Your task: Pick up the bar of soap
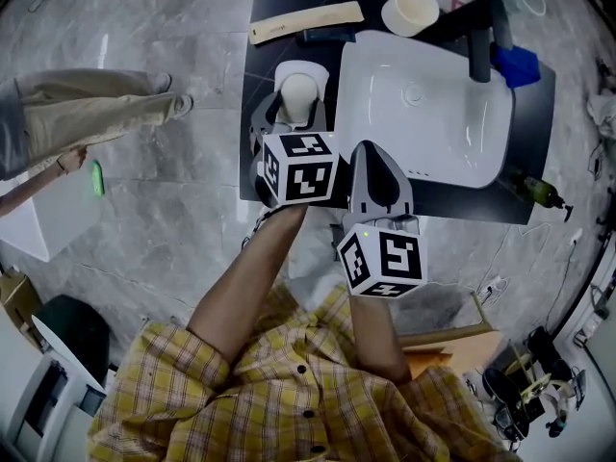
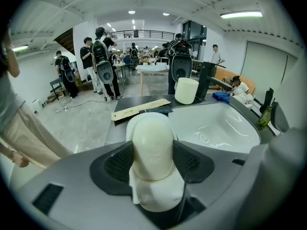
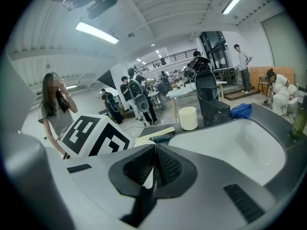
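Note:
The pale cream bar of soap [image 1: 298, 96] lies in a white dish [image 1: 287, 69] on the dark counter, left of the sink. My left gripper [image 1: 296, 107] is down over it with its jaws wide. In the left gripper view the soap [image 2: 152, 143] fills the gap between the two ribbed pads [image 2: 120, 164], which flank its sides; the left gripper [image 2: 152, 161] is open and the dish rim [image 2: 130, 128] shows behind. My right gripper [image 1: 373, 157] hovers at the sink's front left corner, and in its own view the right gripper [image 3: 153, 164] is shut on nothing.
A white sink [image 1: 423, 104] with a dark faucet [image 1: 479, 41] takes up the counter's right. Behind it are a cream cup [image 1: 411, 10], a long pale strip [image 1: 306, 22] and a blue cloth [image 1: 518, 64]. A green bottle [image 1: 539, 192] lies at the right edge. A person [image 1: 87, 114] stands left.

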The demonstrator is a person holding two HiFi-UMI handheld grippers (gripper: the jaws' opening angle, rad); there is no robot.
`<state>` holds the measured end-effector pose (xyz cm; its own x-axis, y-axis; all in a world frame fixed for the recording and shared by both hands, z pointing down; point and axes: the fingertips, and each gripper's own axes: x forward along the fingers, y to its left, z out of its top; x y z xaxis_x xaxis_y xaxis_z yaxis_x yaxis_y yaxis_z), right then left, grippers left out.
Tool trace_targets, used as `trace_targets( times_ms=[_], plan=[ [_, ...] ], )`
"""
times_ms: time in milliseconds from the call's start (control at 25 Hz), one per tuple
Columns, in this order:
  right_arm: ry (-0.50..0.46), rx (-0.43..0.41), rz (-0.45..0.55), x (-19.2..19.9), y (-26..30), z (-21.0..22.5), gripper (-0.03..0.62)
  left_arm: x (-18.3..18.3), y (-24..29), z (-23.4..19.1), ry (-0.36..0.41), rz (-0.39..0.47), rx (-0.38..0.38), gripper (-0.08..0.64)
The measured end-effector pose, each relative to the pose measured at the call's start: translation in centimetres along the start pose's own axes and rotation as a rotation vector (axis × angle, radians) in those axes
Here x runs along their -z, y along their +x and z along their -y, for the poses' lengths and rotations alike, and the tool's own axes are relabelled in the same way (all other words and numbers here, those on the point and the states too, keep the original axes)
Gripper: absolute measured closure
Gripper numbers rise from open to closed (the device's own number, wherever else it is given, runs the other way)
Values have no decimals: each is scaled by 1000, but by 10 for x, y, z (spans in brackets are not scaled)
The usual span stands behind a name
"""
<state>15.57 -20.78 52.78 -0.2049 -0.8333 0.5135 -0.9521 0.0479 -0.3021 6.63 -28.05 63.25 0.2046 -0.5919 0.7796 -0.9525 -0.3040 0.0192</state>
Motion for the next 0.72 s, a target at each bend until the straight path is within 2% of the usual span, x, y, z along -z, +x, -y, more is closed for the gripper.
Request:
trace_targets(
  times_ms=[160, 360, 560, 720],
  plan=[
    [4, 6, 10, -1, -5, 4, 572, -3, -3, -1, -21, 12, 11, 301],
    [3, 4, 23, -5, -14, 2, 572, -16, -29, 0, -49, 80, 25, 301],
    [-10, -1, 60, -22, -28, -9, 572, -41, -78, -2, -27, 185, 48, 301],
    [-30, -13, 127, -51, -39, -19, 572, -76, -128, -5, 17, 339, 50, 301]
  ],
)
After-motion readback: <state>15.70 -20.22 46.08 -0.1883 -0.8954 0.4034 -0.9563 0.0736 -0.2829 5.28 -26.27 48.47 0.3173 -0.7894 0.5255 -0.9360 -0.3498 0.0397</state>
